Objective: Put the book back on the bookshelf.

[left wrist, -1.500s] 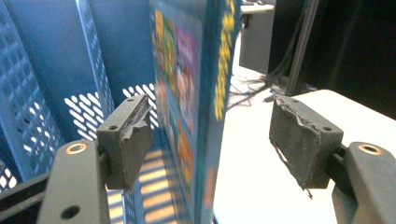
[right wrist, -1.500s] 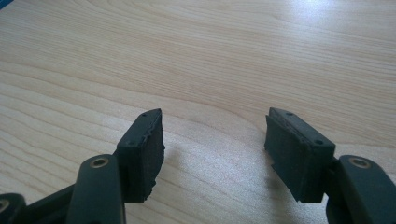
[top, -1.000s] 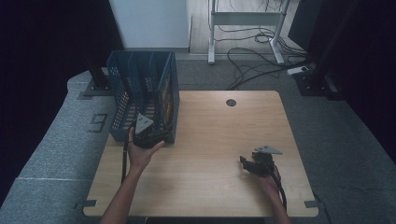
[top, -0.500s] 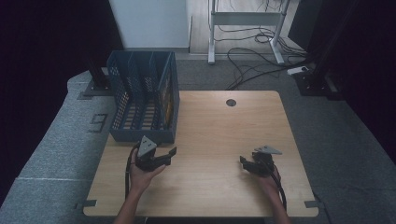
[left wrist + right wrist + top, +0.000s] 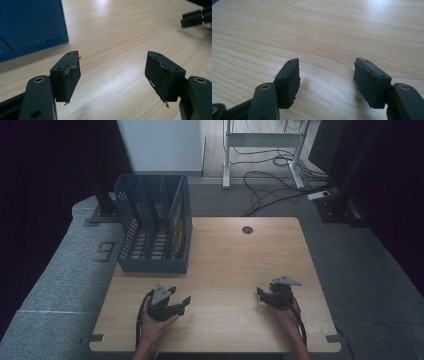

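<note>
A blue perforated file rack [image 5: 152, 227] stands at the table's far left corner, with a yellow-and-dark flat item [image 5: 178, 227] upright in its rightmost slot. My left gripper [image 5: 178, 296] rests low over the near left of the table, in front of the rack, open and empty; its own view shows bare wood between the jaws [image 5: 112, 72] and the rack's blue wall [image 5: 30, 27] at upper left. My right gripper [image 5: 261, 293] sits at the near right, open, with only wood between its pads [image 5: 327, 75]. The right gripper's jaw tips [image 5: 196, 18] appear far off in the left gripper view.
The wooden table [image 5: 235, 265] has a round cable hole [image 5: 247, 229] near its far edge. Grey carpet surrounds it, with a metal desk frame [image 5: 262, 150] and loose cables [image 5: 272, 177] on the floor behind.
My left gripper has come away from the rack's front, moving down and toward the near edge of the table. The right gripper has stayed put.
</note>
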A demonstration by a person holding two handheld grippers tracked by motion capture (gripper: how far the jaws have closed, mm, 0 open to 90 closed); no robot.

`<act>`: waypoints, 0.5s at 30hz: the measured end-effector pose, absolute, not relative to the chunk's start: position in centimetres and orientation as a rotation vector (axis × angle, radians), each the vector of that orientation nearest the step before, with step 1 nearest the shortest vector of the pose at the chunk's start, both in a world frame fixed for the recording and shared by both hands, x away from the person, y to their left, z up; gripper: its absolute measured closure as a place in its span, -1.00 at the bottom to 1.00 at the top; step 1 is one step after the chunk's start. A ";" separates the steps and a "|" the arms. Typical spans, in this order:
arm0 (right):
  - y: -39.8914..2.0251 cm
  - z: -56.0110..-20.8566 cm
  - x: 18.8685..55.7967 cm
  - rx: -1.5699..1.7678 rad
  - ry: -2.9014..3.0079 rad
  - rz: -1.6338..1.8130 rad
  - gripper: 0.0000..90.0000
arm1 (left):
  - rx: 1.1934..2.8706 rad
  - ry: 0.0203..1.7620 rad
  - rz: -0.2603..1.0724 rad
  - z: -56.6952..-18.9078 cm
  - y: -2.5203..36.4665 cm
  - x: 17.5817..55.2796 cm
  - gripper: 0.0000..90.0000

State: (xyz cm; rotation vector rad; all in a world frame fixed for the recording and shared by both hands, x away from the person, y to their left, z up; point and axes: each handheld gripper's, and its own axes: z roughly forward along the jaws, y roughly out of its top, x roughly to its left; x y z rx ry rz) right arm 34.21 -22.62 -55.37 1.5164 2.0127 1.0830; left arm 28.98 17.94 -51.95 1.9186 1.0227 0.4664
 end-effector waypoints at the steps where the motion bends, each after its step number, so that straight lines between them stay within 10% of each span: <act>1: -22.6 -55.4 34.2 1.516 2.013 1.083 -0.18 | 1.926 1.022 0.466 -52.1 17.8 28.9 -0.37; 15: -22.2 -55.4 34.2 1.485 2.030 1.047 -0.26 | 1.914 1.038 0.444 -52.6 18.3 29.2 -0.36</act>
